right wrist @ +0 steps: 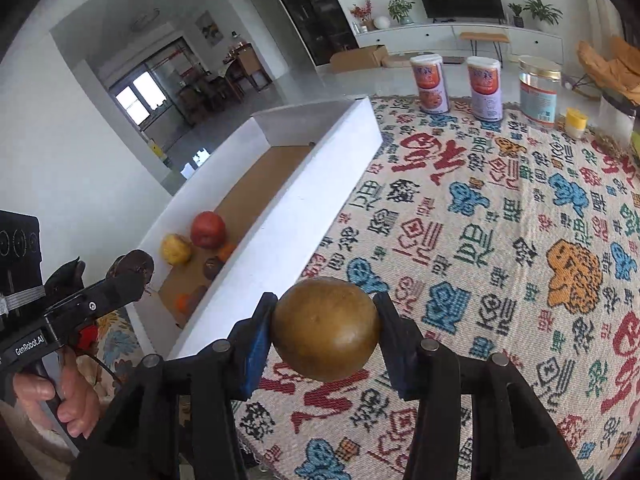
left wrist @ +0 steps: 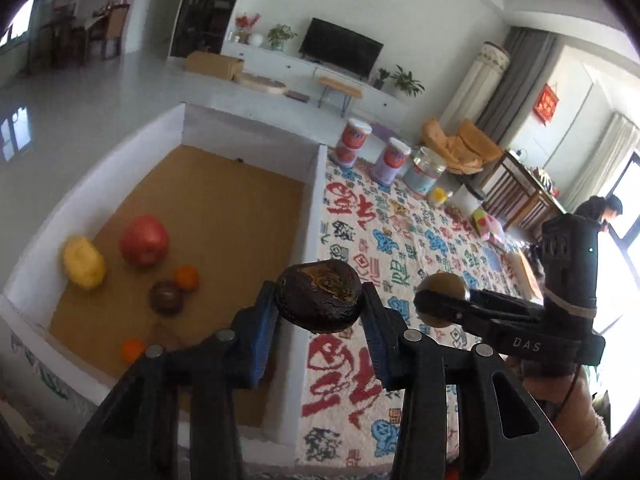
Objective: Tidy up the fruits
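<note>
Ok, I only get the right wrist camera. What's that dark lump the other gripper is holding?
Observer: A dark wrinkled fruit, pinched in the left gripper's jaws.
Operator: Is there room in the box for my brown round fruit?
Observer: Looks so. The left wrist view shows the box floor mostly bare beyond the red apple.
Operator: Anyone else in the room?
Observer: Yes, a person stands by the window, far off.
</note>
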`<state>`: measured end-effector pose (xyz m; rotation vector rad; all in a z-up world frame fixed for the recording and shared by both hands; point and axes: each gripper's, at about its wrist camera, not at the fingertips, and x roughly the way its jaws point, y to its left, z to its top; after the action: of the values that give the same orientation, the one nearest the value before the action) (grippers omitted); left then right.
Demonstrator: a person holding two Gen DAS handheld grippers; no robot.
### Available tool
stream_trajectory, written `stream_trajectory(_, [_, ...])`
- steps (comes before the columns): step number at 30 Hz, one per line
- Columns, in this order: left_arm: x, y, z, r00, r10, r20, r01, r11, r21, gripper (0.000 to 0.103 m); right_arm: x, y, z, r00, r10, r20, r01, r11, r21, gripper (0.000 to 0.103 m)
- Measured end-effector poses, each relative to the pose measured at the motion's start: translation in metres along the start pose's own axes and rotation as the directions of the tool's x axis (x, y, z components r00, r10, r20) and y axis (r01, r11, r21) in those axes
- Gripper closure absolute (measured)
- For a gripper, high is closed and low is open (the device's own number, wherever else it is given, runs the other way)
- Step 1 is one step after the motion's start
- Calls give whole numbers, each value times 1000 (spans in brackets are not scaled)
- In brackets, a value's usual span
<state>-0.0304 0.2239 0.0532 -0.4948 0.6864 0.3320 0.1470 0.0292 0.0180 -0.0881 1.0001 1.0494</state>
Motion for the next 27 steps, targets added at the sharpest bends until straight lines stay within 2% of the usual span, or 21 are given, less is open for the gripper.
stream_trajectory(2, [10,35,8,991,137,-6,-137,990,-23,61,23,48,17,997,67,-23,-69,996,-60,54])
stream_trajectory(4, [33,72,7,969,243,-56,-245,968,-47,61,49,86,29,993,104,-57,-110,988,-108,54])
stream_trajectory(7, [60,107,1,937,321,-139,-331,941,-62,60,96,124,39,988,78,-132,-99,982,-163,54])
stream_trajectory(9, [67,117,-6,926,341,-163,-354,933,-62,55,126,133,38,976,71,-205,-100,985,-137,54])
stream_trajectory(11, [66,122,-9,924,349,-154,-361,931,-54,25,150,140,32,958,64,-278,-103,986,-130,53])
stream_trajectory(12, [63,123,-9,925,356,-137,-365,930,-49,21,159,143,28,952,45,-302,-91,986,-140,52])
stream_trajectory(13, [60,123,-8,927,357,-117,-364,930,-45,20,161,145,26,953,28,-301,-74,987,-143,51])
stream_trajectory(14, [56,121,-7,928,359,-102,-364,931,-35,19,159,145,26,958,21,-287,-63,989,-137,45])
stream_trajectory(18, [29,109,-4,926,374,-47,-375,927,-20,16,120,151,39,986,7,-165,-32,988,-150,3])
stream_trajectory(20, [13,98,-4,921,389,17,-389,921,-29,9,92,157,46,995,-21,-101,1,982,-187,0])
stream_trajectory(22, [1,89,-6,901,430,62,-428,903,-44,7,70,160,48,995,-79,-56,65,974,-217,0])
stream_trajectory(25, [-4,82,-6,871,488,54,-486,873,-37,7,48,159,40,989,-144,-23,135,961,-242,0])
stream_trajectory(27, [-6,78,-7,874,480,69,-481,877,-4,7,42,157,30,984,-178,-18,168,951,-260,0])
